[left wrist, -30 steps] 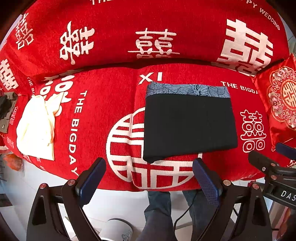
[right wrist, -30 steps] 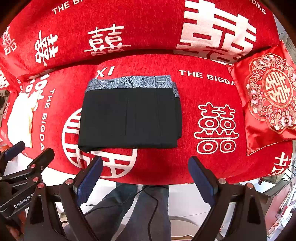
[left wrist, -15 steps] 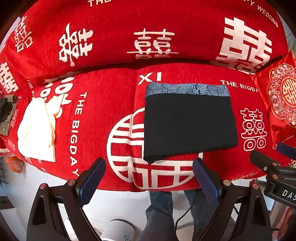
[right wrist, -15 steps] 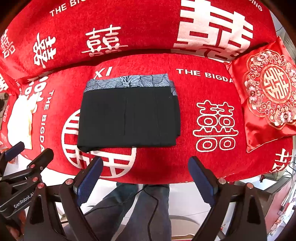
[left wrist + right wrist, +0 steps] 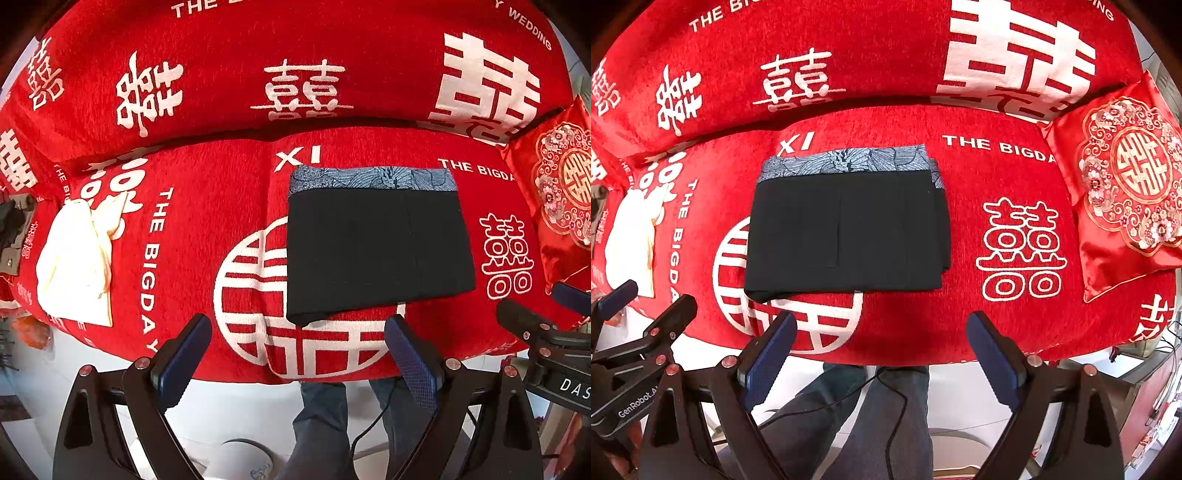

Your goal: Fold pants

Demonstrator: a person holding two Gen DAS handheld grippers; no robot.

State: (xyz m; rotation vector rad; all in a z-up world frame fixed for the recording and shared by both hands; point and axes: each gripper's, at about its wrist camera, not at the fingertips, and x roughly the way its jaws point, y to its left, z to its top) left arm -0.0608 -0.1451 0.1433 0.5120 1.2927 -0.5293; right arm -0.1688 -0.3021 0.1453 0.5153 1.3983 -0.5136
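The black pants [image 5: 376, 251] [image 5: 846, 229] lie folded into a neat rectangle on the red sofa seat, a blue-grey patterned band [image 5: 373, 179] [image 5: 849, 160] showing along their far edge. My left gripper [image 5: 297, 354] hovers open in front of the seat's front edge, just short of the pants' near left corner, holding nothing. My right gripper [image 5: 881, 350] is also open and empty, level with the pants' near edge. Each gripper shows at the side of the other's view.
The sofa cover [image 5: 207, 221] is red with white characters. A cream cloth [image 5: 74, 266] [image 5: 631, 236] lies at the seat's left end. A red embroidered cushion [image 5: 1126, 206] [image 5: 565, 206] sits at the right end. A person's legs [image 5: 871, 417] and a cable are below the grippers.
Both views have shifted very slightly; the pants lie as before and both grippers stay open.
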